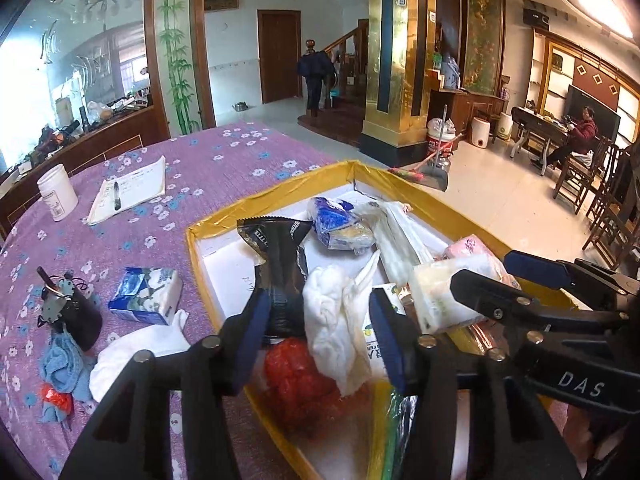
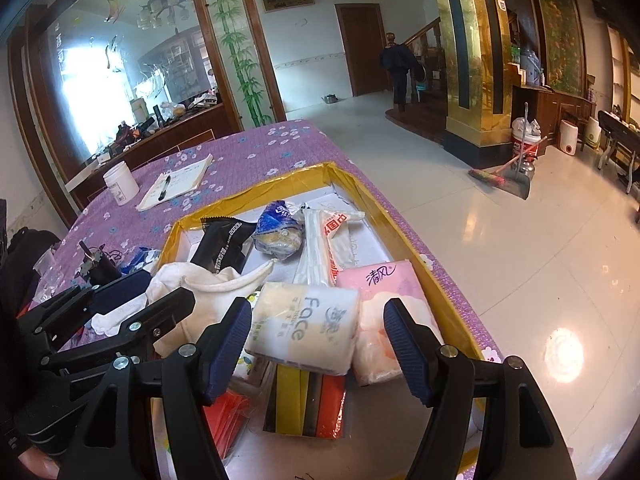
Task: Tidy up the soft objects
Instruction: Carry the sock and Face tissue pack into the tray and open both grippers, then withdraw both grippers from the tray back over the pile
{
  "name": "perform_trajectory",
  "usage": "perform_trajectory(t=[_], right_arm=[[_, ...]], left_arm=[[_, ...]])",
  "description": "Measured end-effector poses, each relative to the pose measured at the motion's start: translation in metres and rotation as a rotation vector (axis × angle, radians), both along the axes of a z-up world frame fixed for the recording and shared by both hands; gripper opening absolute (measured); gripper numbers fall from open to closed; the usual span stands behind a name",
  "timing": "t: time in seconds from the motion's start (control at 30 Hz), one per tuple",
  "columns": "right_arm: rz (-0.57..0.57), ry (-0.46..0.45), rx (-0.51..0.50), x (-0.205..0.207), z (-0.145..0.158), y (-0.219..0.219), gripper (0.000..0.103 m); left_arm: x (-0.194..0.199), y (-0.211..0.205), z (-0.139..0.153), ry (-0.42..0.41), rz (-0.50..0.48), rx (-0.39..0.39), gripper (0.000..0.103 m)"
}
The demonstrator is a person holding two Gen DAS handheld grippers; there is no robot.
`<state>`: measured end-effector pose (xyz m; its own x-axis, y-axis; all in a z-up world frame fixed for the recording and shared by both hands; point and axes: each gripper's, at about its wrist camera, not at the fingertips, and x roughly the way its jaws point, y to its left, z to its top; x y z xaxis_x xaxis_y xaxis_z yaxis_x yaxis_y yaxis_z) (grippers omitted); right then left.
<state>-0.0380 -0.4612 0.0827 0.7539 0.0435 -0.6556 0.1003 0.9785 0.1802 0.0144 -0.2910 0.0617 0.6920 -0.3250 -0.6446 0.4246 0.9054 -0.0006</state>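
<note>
Both grippers' fingers are apart over the crowded yellow-rimmed box (image 1: 280, 188): left gripper (image 1: 320, 340) straddles a white cloth (image 1: 332, 312), right gripper (image 2: 320, 344) a tissue pack (image 2: 304, 324).

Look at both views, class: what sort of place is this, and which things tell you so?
Most likely the living and dining area of a home. A table under a purple flowered cloth stands on a tiled floor, a wooden staircase rises behind it, and a broom and dustpan lean by the gold pillar.
</note>
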Motion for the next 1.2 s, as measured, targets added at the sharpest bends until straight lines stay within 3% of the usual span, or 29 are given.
perform_trajectory(t=[0.2,0.33,0.5,0.67,0.87,1.03,1.2], right_arm=[[-0.013,-0.026,0.009,-0.009,0.010,0.001,0.075],[-0.004,-0.035,0.003,-0.013,0.013,0.007,0.079],[0.034,-0.042,0.001,-0.013,0.016,0.022,0.079],[0.091,-0.043,-0.023,-0.011,0.017,0.044,0.079],[0.151,-0.046,-0.039,-0.011,0.016,0.068,0.079],[0.200,-0.033,-0.045,-0.007,0.012,0.088,0.080],[0.262,-0.014,-0.060,-0.006,0.008,0.110,0.080]], left_arm=[[-0.011,0.007,0.009,-0.024,0.002,-0.008,0.058],[-0.025,0.018,0.016,-0.021,-0.011,-0.030,0.073],[-0.047,0.039,0.024,-0.062,-0.001,-0.009,0.074],[-0.051,0.085,0.023,-0.036,0.064,-0.028,0.074],[-0.033,0.178,0.013,0.041,0.269,-0.056,0.074],[0.005,0.248,-0.016,0.198,0.436,-0.079,0.074],[0.033,0.249,-0.038,0.281,0.424,-0.058,0.074]])
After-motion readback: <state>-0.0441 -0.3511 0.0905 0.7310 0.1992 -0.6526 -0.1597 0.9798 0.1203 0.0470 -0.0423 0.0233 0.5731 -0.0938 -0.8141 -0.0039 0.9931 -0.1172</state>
